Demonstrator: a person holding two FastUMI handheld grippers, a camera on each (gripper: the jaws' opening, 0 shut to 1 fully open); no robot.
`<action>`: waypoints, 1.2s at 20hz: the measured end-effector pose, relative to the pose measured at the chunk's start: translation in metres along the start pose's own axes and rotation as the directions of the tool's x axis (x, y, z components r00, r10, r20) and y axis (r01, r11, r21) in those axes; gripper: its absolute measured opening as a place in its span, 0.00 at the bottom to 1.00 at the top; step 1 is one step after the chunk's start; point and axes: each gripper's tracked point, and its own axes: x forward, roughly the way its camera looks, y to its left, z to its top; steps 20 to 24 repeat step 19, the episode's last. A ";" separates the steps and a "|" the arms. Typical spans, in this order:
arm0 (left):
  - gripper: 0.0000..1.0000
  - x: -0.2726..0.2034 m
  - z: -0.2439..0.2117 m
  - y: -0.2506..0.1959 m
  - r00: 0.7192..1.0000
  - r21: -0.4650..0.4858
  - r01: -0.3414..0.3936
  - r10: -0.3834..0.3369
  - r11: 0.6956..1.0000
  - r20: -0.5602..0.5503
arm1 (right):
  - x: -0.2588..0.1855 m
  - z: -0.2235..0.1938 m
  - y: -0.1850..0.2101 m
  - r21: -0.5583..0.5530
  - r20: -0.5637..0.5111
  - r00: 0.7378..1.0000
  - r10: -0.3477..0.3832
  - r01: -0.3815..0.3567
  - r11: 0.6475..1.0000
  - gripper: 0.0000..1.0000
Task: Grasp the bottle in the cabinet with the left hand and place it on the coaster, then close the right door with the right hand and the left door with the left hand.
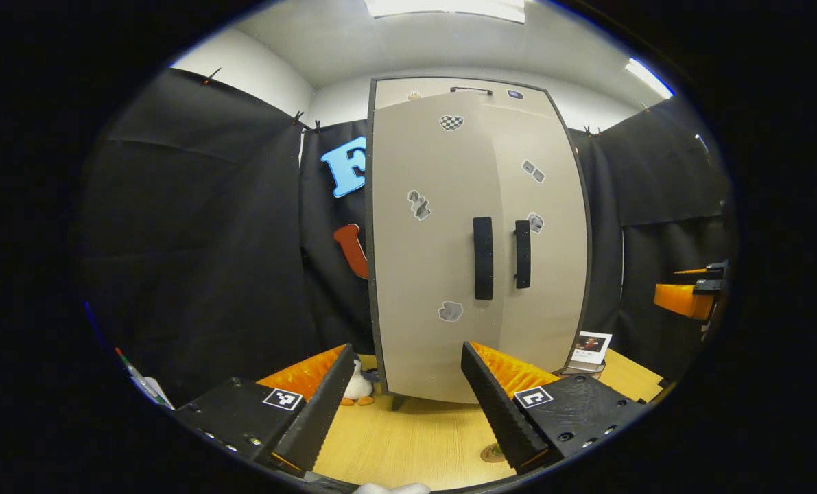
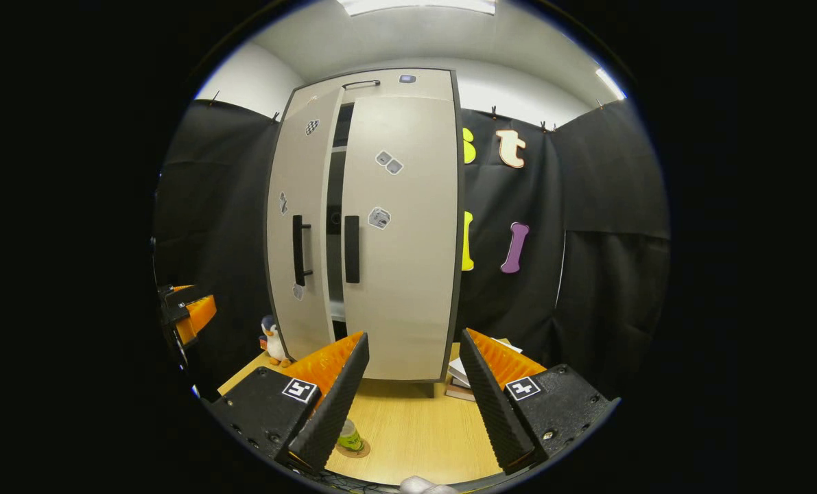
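The tall beige cabinet (image 1: 477, 240) stands on the wooden table. Its right door (image 2: 398, 261) lies flat against the frame. Its left door (image 2: 298, 226) stands ajar, with a dark gap between the two black handles. A small greenish bottle (image 2: 348, 433) stands on the round coaster (image 2: 359, 451) in front of the cabinet, partly hidden by one of my right gripper's fingers. My left gripper (image 1: 407, 346) is open and holds nothing, facing the doors. My right gripper (image 2: 413, 335) is open too, a little back from the right door. In the left gripper view an edge of the coaster (image 1: 492, 454) peeks out.
A toy penguin (image 1: 359, 387) sits at the cabinet's left foot. A photo card (image 1: 590, 346) and stacked books (image 2: 459, 377) lie at its right. The right gripper (image 1: 689, 296) appears at the edge of the left gripper view, the left gripper (image 2: 185, 312) in the right gripper view.
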 end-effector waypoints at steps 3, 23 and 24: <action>0.96 0.001 0.002 -0.002 1.000 0.004 0.002 -0.002 1.000 0.004 | 0.001 -0.001 -0.003 -0.006 -0.002 1.000 -0.007 0.007 1.000 0.82; 0.96 0.017 -0.005 -0.018 0.999 -0.013 0.038 -0.038 0.999 -0.011 | 0.007 -0.011 -0.010 0.001 -0.020 0.999 -0.037 0.037 0.999 0.82; 0.96 0.017 -0.005 -0.018 0.999 -0.013 0.038 -0.038 0.999 -0.011 | 0.007 -0.011 -0.010 0.001 -0.020 0.999 -0.037 0.037 0.999 0.82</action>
